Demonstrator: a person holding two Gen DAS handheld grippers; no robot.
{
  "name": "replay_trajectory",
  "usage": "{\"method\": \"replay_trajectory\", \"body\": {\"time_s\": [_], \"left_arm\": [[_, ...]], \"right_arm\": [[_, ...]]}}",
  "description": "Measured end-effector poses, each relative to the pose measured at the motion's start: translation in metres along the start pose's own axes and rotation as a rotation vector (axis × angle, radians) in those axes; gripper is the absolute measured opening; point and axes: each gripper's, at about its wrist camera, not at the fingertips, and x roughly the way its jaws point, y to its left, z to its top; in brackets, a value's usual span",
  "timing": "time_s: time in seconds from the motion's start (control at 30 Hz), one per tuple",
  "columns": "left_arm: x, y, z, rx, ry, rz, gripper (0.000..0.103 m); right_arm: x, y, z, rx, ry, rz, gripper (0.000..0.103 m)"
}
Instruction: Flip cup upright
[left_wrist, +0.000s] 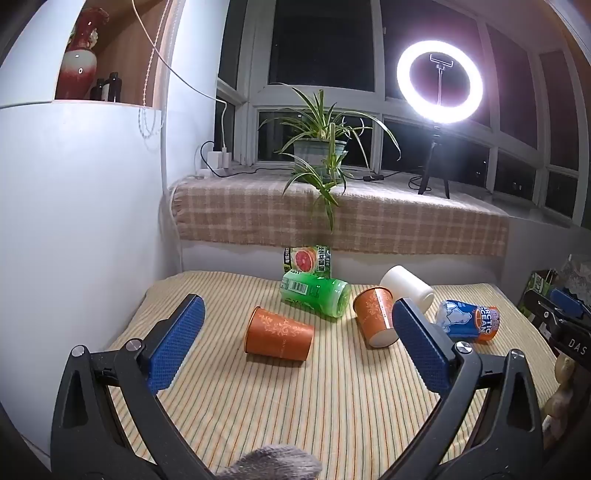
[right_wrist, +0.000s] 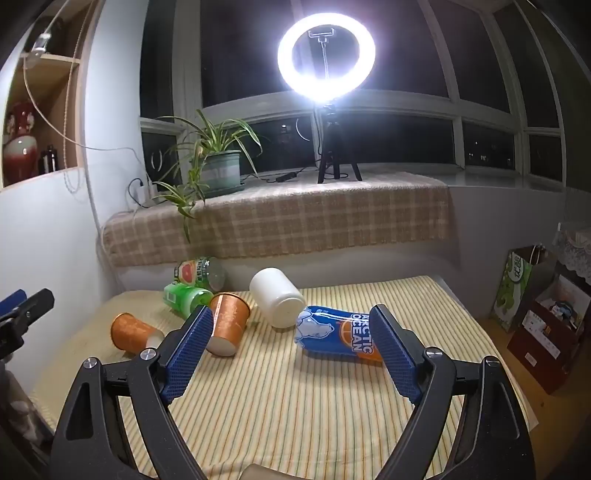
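Several cups lie on their sides on the striped cloth of the table (left_wrist: 295, 406). An orange paper cup (left_wrist: 277, 333) lies nearest, between the open fingers of my left gripper (left_wrist: 297, 314) but farther off. A second orange cup (left_wrist: 375, 315), a green cup (left_wrist: 316, 295), a white cup (left_wrist: 406, 286) and a blue Arctic Ocean cup (left_wrist: 469, 320) lie behind. In the right wrist view my right gripper (right_wrist: 291, 315) is open, with the blue cup (right_wrist: 338, 334) just ahead, the white cup (right_wrist: 279, 297) and both orange cups (right_wrist: 229, 319) (right_wrist: 135, 332) to its left. Neither gripper touches anything.
A grapefruit-print cup (left_wrist: 306, 258) lies at the table's back edge against a checked-cloth ledge (left_wrist: 369, 218). On that ledge stand a potted plant (left_wrist: 319, 147) and a ring light on a tripod (left_wrist: 439, 81). A white wall (left_wrist: 74, 221) is on the left; bags and boxes (right_wrist: 535, 321) on the right.
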Motion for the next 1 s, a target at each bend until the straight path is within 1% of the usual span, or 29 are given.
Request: {"method": "replay_trajectory", "body": {"time_s": [0.03,0.17,0.27,0.43,1.0], "left_arm": [[-0.0002,-0.0001,0.0000,0.004,-0.006,0.002,0.103],[-0.0003,-0.0002,0.0000,0.008,-0.011,0.005,0.103],[-0.0005,-0.0003,-0.0001,0.008,-0.014,0.003,0.103],[-0.0004,-0.0002,-0.0001,0.005,-0.012,0.001,0.103],[-0.0003,0.0001,-0.0001,0.001,-0.010,-0.001,0.103]], "right_arm": [[0.0003,0.0002,0.0007,-0.004,0.013,-0.002,0.086],[-0.0013,0.0023,0.0040,0.001,0.007,0.000,0.086],[-0.0001,-0.0015,-0.0007,0.003,0.006,-0.003,0.086],[0.0015,-0.0030,-0.0002,0.020,0.012,-0.003,0.086],[0.0043,-0.0035,-0.0002,0.015,0.022,-0.001,0.086]]}}
